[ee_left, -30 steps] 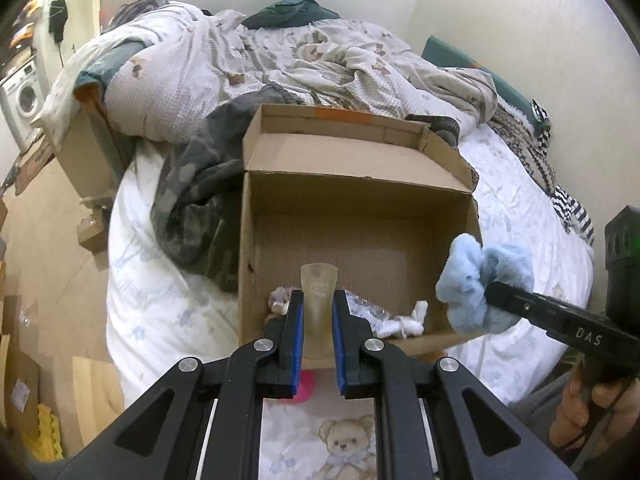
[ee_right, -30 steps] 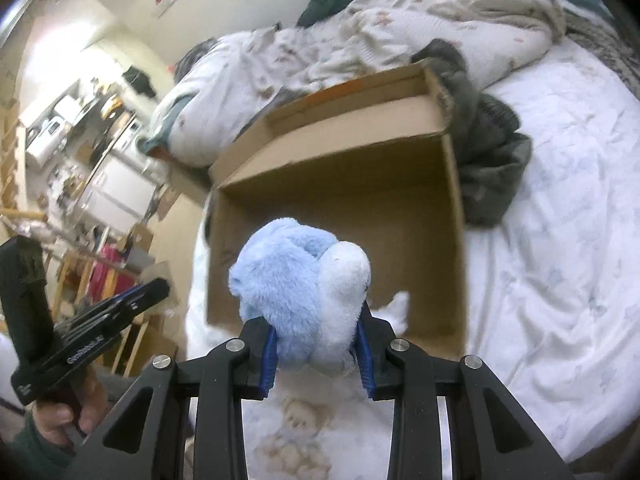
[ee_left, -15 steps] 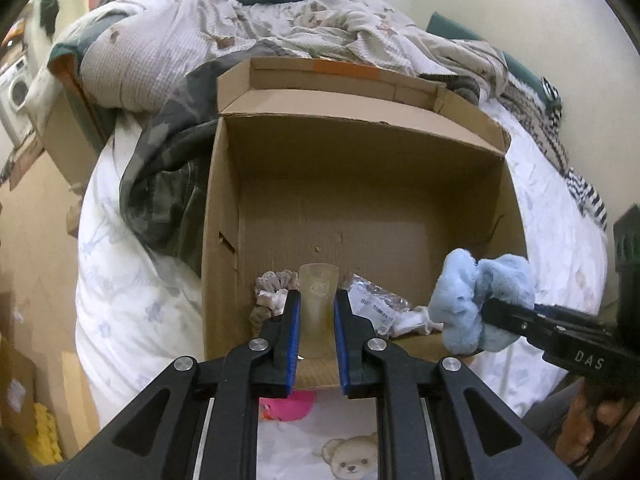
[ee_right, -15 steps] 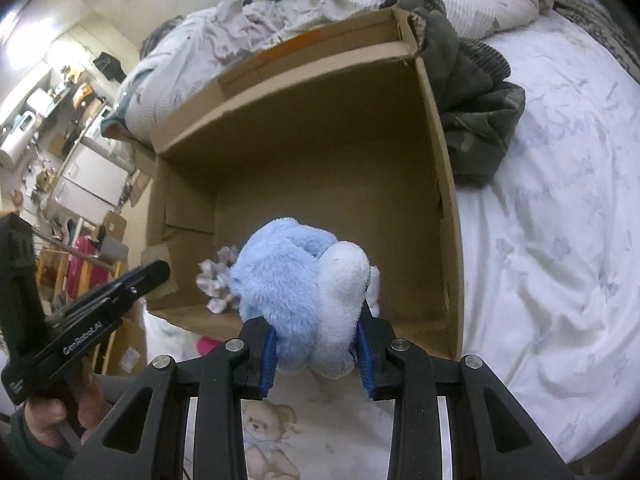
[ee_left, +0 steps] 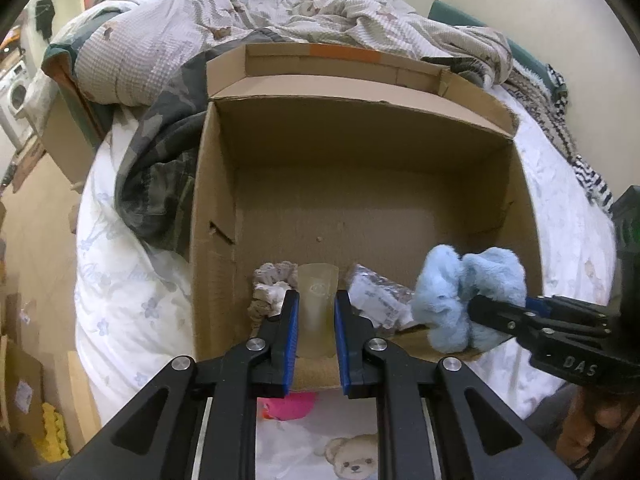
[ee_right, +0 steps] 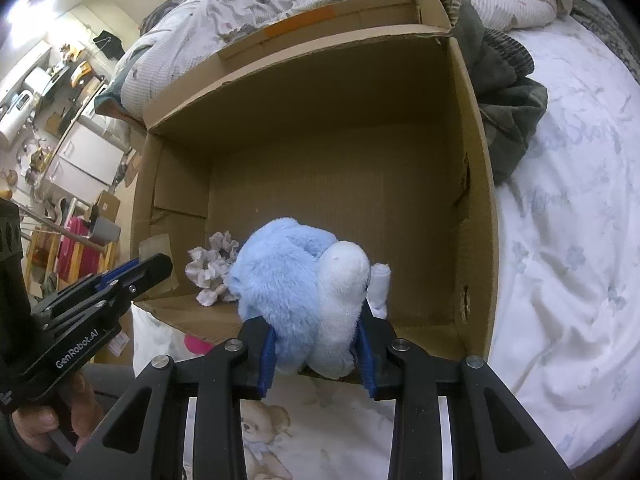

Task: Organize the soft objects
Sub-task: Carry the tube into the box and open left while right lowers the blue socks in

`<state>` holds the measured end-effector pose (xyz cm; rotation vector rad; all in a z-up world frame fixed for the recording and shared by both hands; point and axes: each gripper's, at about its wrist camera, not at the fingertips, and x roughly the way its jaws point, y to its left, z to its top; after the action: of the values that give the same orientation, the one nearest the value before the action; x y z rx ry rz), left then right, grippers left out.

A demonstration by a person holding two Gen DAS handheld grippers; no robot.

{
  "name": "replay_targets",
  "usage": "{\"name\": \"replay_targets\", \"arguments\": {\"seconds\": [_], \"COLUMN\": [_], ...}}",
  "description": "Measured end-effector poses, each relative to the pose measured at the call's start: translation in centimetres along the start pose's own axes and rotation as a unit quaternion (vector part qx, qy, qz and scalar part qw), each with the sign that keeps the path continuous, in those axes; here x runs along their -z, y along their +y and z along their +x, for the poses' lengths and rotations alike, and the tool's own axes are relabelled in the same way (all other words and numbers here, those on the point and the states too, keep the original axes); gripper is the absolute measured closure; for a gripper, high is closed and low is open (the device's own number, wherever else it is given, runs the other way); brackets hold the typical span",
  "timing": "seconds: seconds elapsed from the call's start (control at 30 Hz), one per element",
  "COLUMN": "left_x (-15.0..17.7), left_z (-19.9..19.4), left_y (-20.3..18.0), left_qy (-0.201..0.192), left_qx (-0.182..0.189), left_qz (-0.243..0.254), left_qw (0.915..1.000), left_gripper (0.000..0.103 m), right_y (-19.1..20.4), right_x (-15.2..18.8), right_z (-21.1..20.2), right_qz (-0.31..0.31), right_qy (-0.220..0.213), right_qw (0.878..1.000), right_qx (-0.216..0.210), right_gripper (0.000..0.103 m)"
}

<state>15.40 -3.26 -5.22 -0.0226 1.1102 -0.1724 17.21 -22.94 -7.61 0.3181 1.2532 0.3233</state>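
The plush, fluffy pale blue with a white part on its right, is sitting squeezed between the blue pads of the right gripper at the lower centre of the right view, hanging over the near edge of the box; in the left view it is showing at the right, bunched at the tip of that gripper. The left gripper is standing at the lower centre of its view with a translucent yellowish piece upright between its pads; its jaws are opening, and whether the pads are pressing the piece I cannot tell. Inside the box, along the near wall, a grey-beige scrunchie is lying left of the piece and a crinkled wrapper right of it. A pink thing is peeking out under the box on the bear-print sheet. Against a second ago, both views are looking steeper into the box, which is filling more of the frame, the floor of it now showing wide; the plush is sitting lower, nearer the box's near wall.
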Motion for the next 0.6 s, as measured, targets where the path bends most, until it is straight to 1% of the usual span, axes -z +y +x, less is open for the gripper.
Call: {"name": "replay_targets", "arguments": {"seconds": [0.07,0.2,0.3,0.37,0.5,0.6], "left_x": [-0.1,-0.1,-0.1,0.0,0.1,0.1], "left_z": [0.2,0.8,1.1,1.2,1.1,1.2], "left_y": [0.2,1.1,1.2,1.2,0.7,0.8], "left_qy": [0.003,0.014,0.020,0.020,0.015,0.016], "left_qx": [-0.003,0.006,-0.001,0.001,-0.006,-0.003], "left_qz": [-0.001,-0.020,-0.025,-0.028,-0.013,-0.016], "left_qw": [1.0000,0.9997,0.9995,0.9994,0.9998,0.9997], "left_gripper": [0.087,0.086,0.086,0.086,0.086,0.085], "right_y": [-0.1,-0.3,-0.2,-0.2,-0.2,-0.1], "right_x": [0.0,0.0,0.0,0.0,0.0,0.0], "right_z": [0.1,0.3,0.3,0.3,0.5,0.6], "right_qz": [0.000,0.002,0.003,0.002,0.002,0.002], "right_qy": [0.002,0.007,0.008,0.009,0.011,0.013], "right_qw": [1.000,1.000,1.000,1.000,1.000,1.000], "right_qx": [0.000,-0.002,-0.002,-0.001,0.000,0.001], "right_gripper": [0.067,0.067,0.067,0.066,0.065,0.065]}}
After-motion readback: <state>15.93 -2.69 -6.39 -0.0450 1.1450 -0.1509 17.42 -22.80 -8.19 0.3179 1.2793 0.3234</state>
